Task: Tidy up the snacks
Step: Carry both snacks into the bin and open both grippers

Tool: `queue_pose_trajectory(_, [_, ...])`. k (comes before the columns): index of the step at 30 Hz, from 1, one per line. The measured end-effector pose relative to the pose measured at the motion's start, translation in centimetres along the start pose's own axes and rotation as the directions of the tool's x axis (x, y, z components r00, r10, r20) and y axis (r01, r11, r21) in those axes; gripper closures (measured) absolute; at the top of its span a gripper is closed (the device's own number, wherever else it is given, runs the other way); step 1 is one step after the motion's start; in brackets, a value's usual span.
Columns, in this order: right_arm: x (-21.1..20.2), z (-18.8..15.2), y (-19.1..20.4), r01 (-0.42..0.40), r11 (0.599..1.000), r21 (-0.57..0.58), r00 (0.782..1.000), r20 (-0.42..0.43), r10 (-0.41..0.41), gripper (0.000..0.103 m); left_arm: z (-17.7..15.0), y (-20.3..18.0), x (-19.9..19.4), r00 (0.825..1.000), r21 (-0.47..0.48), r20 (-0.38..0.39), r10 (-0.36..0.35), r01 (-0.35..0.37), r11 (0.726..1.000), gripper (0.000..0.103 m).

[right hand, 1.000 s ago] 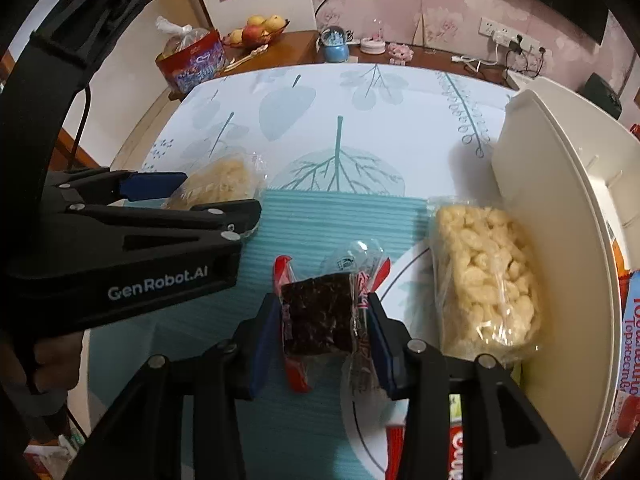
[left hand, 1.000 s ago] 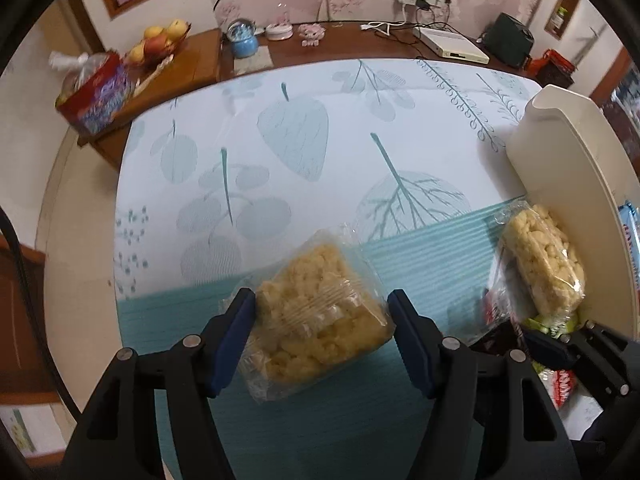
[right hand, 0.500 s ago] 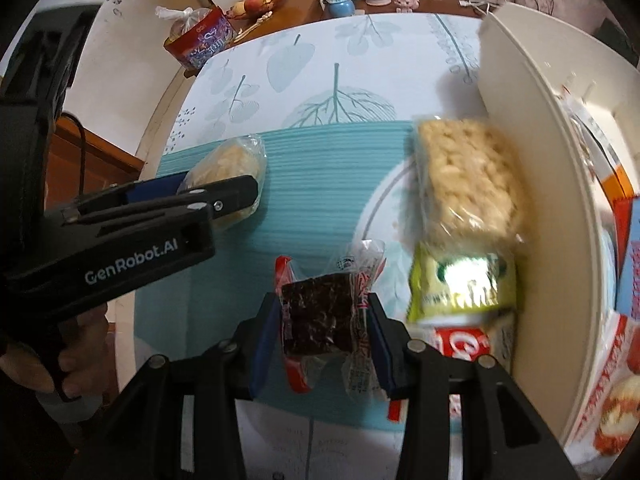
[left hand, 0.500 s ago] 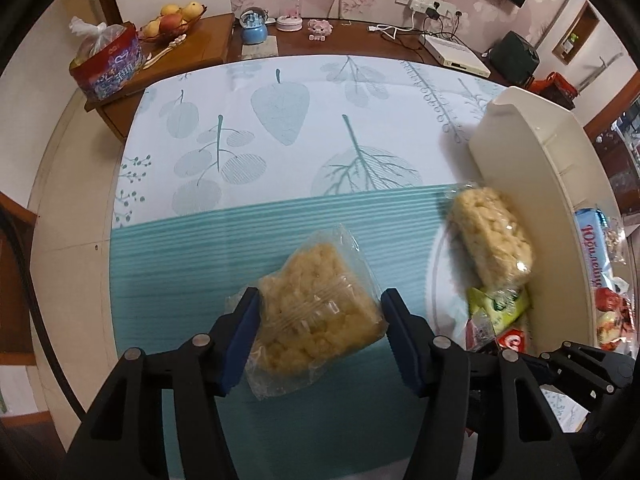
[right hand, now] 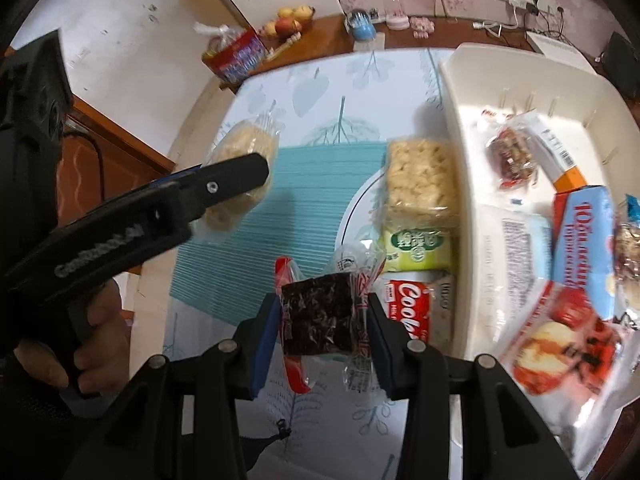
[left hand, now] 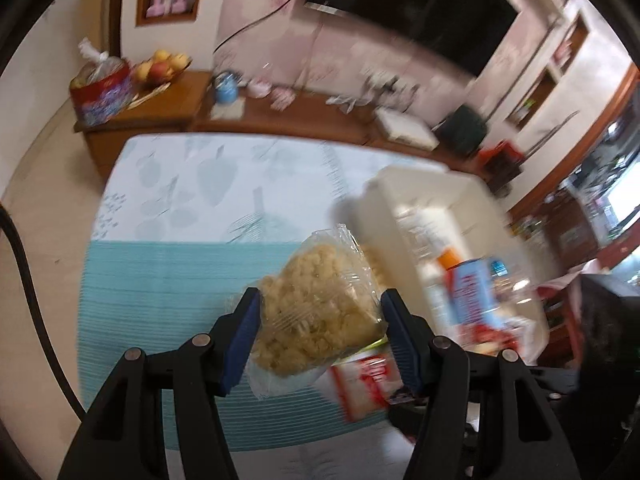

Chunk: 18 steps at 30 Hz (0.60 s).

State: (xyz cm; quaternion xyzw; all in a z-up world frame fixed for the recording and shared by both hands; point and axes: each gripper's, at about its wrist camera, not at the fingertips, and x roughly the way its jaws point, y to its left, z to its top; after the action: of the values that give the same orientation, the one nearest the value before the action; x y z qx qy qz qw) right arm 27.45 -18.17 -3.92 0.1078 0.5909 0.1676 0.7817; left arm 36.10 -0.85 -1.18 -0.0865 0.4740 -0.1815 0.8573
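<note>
A: What does the left gripper (left hand: 320, 336) hold?

B: Its blue pads clamp a clear-wrapped puffed rice cake (left hand: 320, 312), lifted above the teal placemat (left hand: 168, 288). The left wrist view is smeared, so the white bin (left hand: 420, 200) and its boxes read only as blurs.

A: And the right gripper (right hand: 322, 334)?

B: Its jaws pinch a dark snack packet (right hand: 320, 316) above the table edge. A second rice cake (right hand: 420, 176), a green packet (right hand: 416, 248) and a red packet (right hand: 412, 312) lie in a row against the bin's outer wall. The red one's lettering is half hidden behind the packet and a fingertip.
</note>
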Motion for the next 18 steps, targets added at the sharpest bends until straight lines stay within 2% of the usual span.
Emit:
queue_pose_trajectory(3, [-1.8,-0.3,-0.9,-0.004,1.0,-0.013,0.999,0.045,0.005,0.061,0.3,-2.1,-0.7,0.998,0.013,0.04,-0.05,0.049,0.999,0.043])
queue_pose_trajectory(8, [-4.8,-0.7,-2.5,0.061,0.997,-0.05,0.986,0.156,-0.053,0.061,0.9,-5.4,-1.1,0.988,0.038,0.08,-0.129,0.126,0.991,0.043])
queue_pose_trajectory(14, [-7.5,-0.8,-4.4,0.151,0.984,-0.09,0.952,0.283,-0.12,0.061,1.8,-8.8,0.3,0.98,0.06,0.086,-0.179,0.174,0.983,0.043])
queue_pose_trajectory(18, [-8.5,-1.2,-5.7,0.206,0.971,-0.118,0.931,0.328,-0.158,0.06,2.4,-10.4,1.9,0.977,0.071,0.083,-0.196,0.19,0.979,0.043])
